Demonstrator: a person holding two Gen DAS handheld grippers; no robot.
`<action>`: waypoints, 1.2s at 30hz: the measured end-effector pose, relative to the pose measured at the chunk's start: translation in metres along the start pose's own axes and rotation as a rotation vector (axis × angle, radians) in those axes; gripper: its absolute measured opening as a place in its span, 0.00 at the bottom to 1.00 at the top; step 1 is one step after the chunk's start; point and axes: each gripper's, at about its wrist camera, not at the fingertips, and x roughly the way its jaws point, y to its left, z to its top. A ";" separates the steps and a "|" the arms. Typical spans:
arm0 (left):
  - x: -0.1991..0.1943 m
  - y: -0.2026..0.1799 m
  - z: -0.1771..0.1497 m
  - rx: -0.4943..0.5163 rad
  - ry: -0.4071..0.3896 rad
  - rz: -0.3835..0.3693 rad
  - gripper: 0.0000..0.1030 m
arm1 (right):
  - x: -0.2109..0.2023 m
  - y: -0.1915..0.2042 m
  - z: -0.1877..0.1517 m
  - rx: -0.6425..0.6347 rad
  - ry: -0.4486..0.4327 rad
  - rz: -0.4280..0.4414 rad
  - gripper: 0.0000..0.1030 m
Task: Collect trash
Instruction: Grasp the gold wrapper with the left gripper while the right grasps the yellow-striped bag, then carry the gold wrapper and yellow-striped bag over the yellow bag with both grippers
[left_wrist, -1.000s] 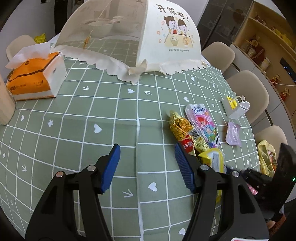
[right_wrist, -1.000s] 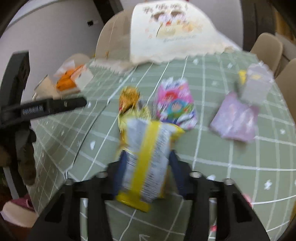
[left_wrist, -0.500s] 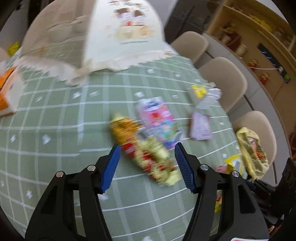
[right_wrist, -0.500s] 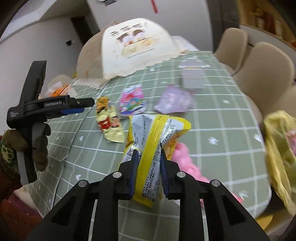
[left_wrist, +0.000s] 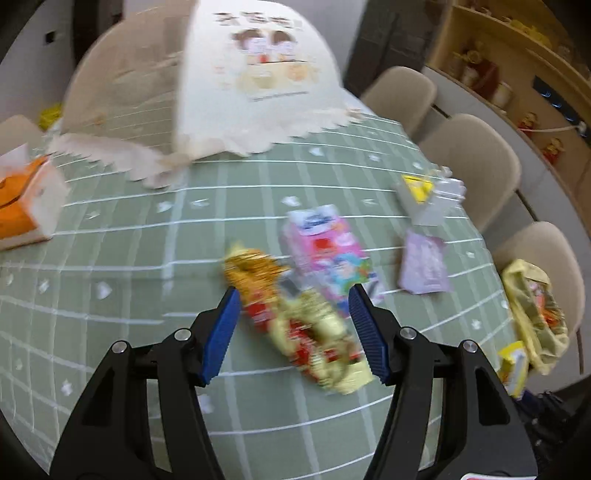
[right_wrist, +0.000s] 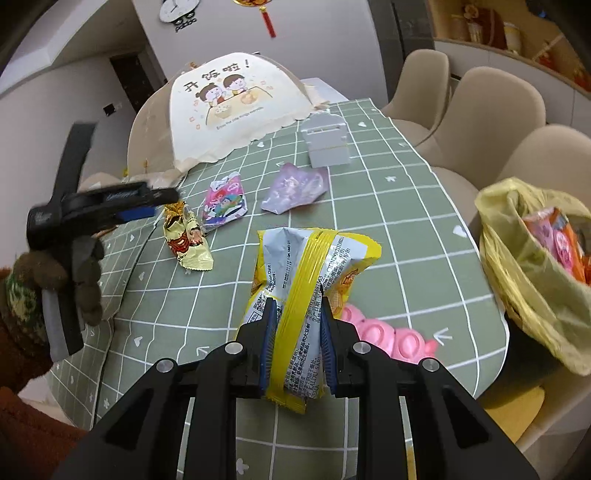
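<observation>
My right gripper (right_wrist: 297, 308) is shut on a yellow and silver snack bag (right_wrist: 310, 273) and holds it above the table. A yellow trash bag (right_wrist: 532, 266) with wrappers inside hangs open at the table's right edge; it also shows in the left wrist view (left_wrist: 533, 314). My left gripper (left_wrist: 293, 317) is open just above a gold and red wrapper (left_wrist: 299, 317), its fingers either side of it. A pink wrapper (left_wrist: 327, 254) and a lilac wrapper (left_wrist: 424, 266) lie beyond. In the right wrist view the left gripper (right_wrist: 147, 206) hovers by the gold wrapper (right_wrist: 186, 240).
A mesh food cover (left_wrist: 207, 85) stands at the back of the green checked tablecloth (left_wrist: 129, 229). An orange tissue box (left_wrist: 22, 206) is at the left. A grey folded carton (right_wrist: 327, 142) and a pink moulded tray (right_wrist: 384, 334) lie on the table. Beige chairs (right_wrist: 491, 110) line the right side.
My left gripper has moved right and forward over the gold wrapper. My right gripper has lifted the yellow bag and carried it toward the trash bag.
</observation>
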 end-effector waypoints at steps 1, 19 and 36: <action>0.003 0.006 -0.002 -0.023 0.021 -0.002 0.56 | 0.001 -0.001 0.000 0.007 0.002 0.003 0.22; 0.023 0.000 -0.009 -0.043 0.134 -0.063 0.13 | -0.005 -0.005 -0.008 0.008 -0.010 0.001 0.22; 0.036 -0.008 -0.014 0.020 0.144 0.006 0.25 | -0.003 -0.005 -0.011 0.007 0.006 0.000 0.22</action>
